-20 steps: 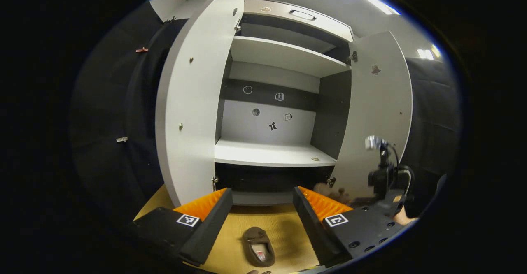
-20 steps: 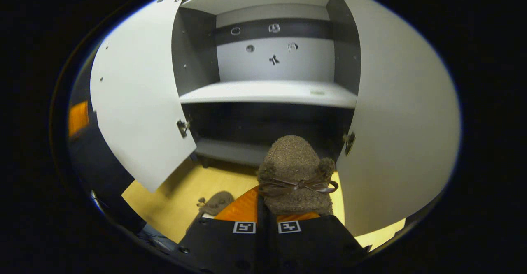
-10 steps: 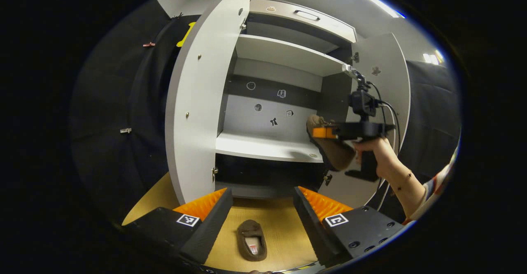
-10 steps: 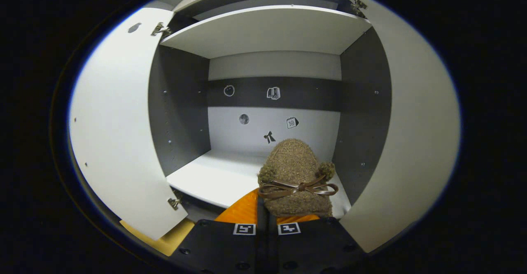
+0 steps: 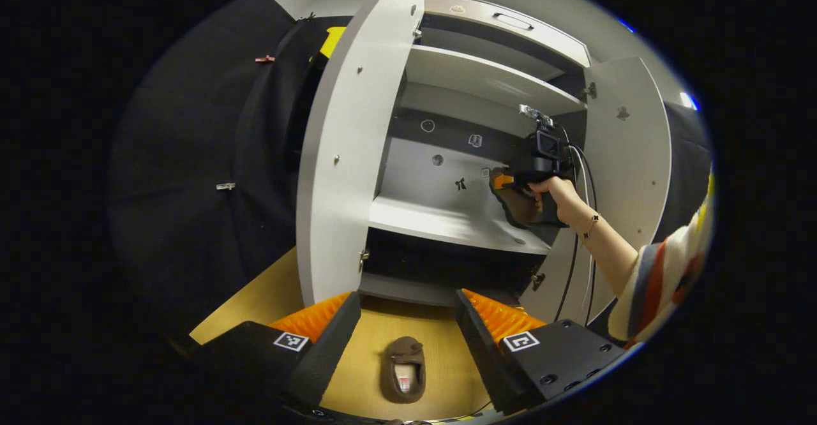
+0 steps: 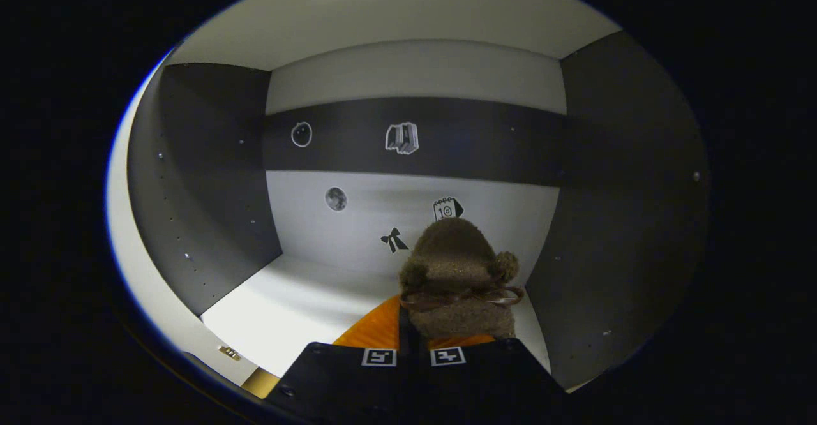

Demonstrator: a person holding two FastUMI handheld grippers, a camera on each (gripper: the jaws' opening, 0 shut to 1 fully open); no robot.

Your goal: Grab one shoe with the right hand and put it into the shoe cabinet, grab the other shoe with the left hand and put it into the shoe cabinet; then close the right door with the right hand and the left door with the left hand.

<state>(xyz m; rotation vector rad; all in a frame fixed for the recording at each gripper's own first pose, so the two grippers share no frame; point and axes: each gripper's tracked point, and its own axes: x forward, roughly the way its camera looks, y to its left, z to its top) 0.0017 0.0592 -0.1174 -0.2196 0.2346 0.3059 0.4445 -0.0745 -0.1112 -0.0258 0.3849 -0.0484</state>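
Right tongs [image 6: 413, 342] grasp a fuzzy brown slipper with a bow [image 6: 456, 278] above the grey shoe cabinet's [image 5: 357, 157] middle shelf, apparently not touching it; left tongs [image 5: 405, 332] gape over the second brown slipper [image 5: 403, 369] on the wooden floor [image 5: 265, 297].

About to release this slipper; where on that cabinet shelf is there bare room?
The shelf lies bare from the left wall across to the held slipper. Tightest is the right corner, where the slipper sits close to the right wall.

Both doors [image 5: 344, 157] swung wide, shelf [image 6: 300, 304] bare left of held shoe [image 6: 456, 278].
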